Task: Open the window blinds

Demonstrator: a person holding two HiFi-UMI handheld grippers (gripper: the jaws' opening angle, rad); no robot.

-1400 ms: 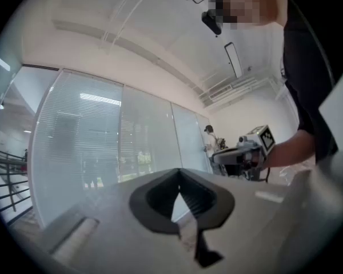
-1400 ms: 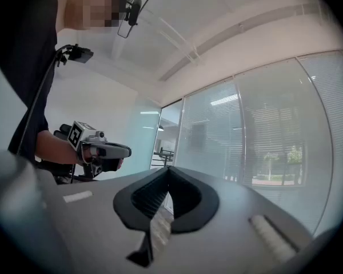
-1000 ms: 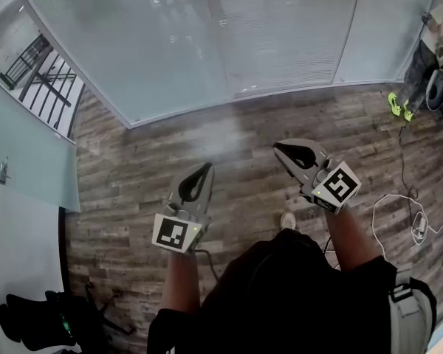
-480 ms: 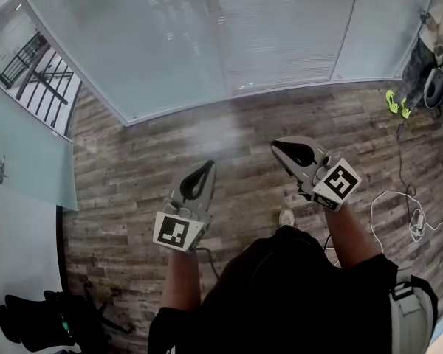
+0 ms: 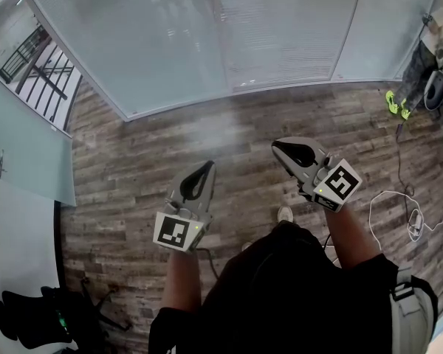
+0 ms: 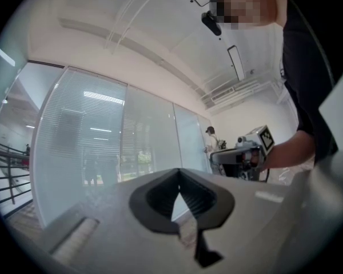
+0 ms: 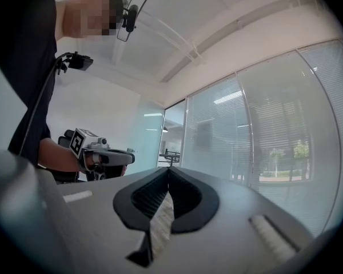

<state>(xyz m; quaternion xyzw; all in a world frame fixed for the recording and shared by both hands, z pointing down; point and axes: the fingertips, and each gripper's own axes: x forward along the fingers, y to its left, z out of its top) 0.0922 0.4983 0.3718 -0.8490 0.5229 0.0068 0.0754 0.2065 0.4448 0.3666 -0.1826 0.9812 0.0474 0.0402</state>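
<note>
The window blinds (image 5: pixel 280 28) hang lowered behind the glass wall ahead, their slats level; they also show in the left gripper view (image 6: pixel 80 136) and the right gripper view (image 7: pixel 274 136). My left gripper (image 5: pixel 205 169) is held over the wood floor, well short of the glass, its jaws shut with nothing between them (image 6: pixel 179 173). My right gripper (image 5: pixel 278 147) is beside it at about the same height, also shut and empty (image 7: pixel 169 171). Each gripper sees the other off to its side: the right gripper (image 6: pixel 246 153) and the left gripper (image 7: pixel 97 156).
A second person (image 5: pixel 435 35) stands at the far right by the glass. White cables (image 5: pixel 399 212) lie on the floor to my right. A black bag (image 5: pixel 37 319) sits at the lower left. A frosted glass door (image 5: pixel 29 153) stands at the left.
</note>
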